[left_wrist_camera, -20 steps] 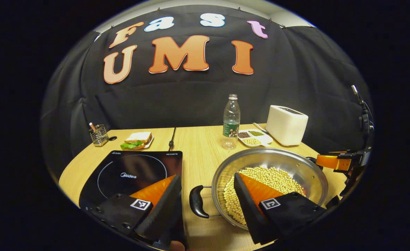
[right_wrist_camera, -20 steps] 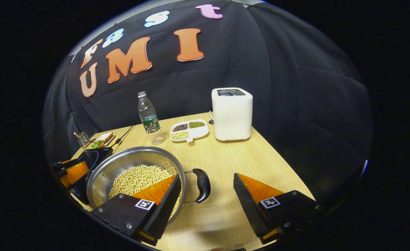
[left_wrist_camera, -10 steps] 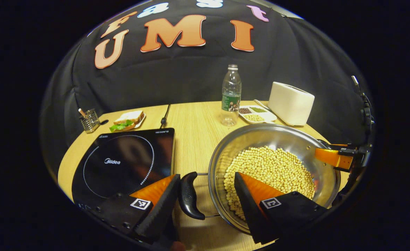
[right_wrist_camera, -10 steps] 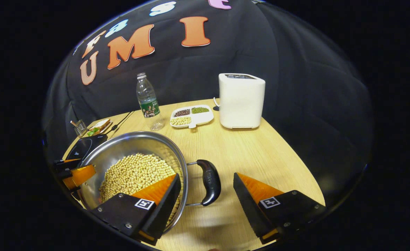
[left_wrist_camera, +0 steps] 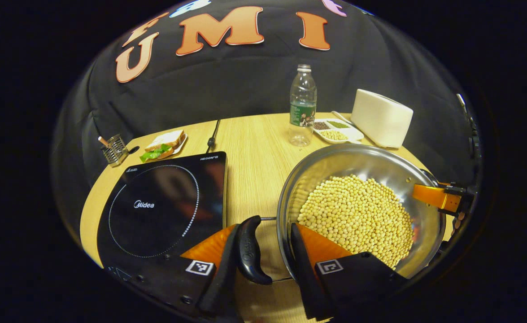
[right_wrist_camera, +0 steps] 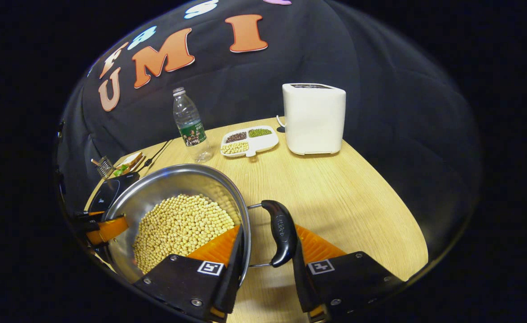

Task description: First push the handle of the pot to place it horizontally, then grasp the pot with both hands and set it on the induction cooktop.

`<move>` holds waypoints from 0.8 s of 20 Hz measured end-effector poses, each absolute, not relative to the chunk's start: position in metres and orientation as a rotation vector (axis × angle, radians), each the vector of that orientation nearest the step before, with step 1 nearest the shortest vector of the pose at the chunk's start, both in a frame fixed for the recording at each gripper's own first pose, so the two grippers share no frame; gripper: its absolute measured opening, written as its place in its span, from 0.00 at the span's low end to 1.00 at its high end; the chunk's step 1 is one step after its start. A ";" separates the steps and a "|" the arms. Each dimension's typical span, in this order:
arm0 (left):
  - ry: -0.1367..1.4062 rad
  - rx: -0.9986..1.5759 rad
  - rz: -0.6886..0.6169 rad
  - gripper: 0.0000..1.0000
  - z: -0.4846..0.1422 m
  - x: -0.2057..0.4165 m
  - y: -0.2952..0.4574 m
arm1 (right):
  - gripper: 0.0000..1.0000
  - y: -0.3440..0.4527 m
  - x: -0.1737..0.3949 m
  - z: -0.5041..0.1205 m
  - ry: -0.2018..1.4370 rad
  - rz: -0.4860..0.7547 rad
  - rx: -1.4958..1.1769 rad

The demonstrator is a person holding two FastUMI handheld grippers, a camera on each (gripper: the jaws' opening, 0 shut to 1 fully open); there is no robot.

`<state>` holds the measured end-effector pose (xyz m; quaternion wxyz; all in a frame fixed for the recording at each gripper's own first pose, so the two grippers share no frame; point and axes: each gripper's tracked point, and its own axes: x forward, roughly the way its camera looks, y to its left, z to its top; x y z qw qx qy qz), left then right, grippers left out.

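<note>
Jaws of both grippers straddle pot [left_wrist_camera: 357, 197] handles, seemingly unclamped; contact unclear.

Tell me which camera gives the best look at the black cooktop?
The left gripper view: the induction cooktop lies near and almost whole, its ring marking plain, beside the pot. In the right gripper view, just a small corner of it peeks from behind the pot's rim.

Steel pot [left_wrist_camera: 330, 166], black handles [left_wrist_camera: 250, 251], pale-yellow beans [left_wrist_camera: 357, 215].
</note>
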<state>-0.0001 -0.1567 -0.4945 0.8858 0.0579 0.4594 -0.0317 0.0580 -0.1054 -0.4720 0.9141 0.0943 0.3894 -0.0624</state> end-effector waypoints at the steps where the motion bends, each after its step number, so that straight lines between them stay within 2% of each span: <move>1: 0.953 0.112 -0.064 0.65 -0.494 0.004 -0.158 | 0.50 -0.105 0.058 -0.471 0.802 -0.133 0.202; 3: 0.965 0.097 -0.056 0.60 -0.493 0.003 -0.156 | 0.46 -0.105 0.058 -0.470 0.805 -0.145 0.233; 9: 0.931 0.098 -0.078 0.61 -0.468 0.007 -0.151 | 0.44 -0.105 0.055 -0.439 0.767 -0.154 0.282; 12: 0.920 0.086 -0.091 0.60 -0.436 0.011 -0.154 | 0.44 -0.102 0.054 -0.417 0.744 -0.160 0.279; 13: 0.914 0.085 -0.095 0.58 -0.429 0.012 -0.152 | 0.39 -0.099 0.054 -0.408 0.736 -0.160 0.275; 14: 0.906 0.084 -0.097 0.57 -0.421 0.014 -0.150 | 0.44 -0.097 0.054 -0.400 0.728 -0.160 0.273; 16: 0.889 0.080 -0.099 0.57 -0.403 0.017 -0.144 | 0.44 -0.091 0.056 -0.384 0.711 -0.158 0.274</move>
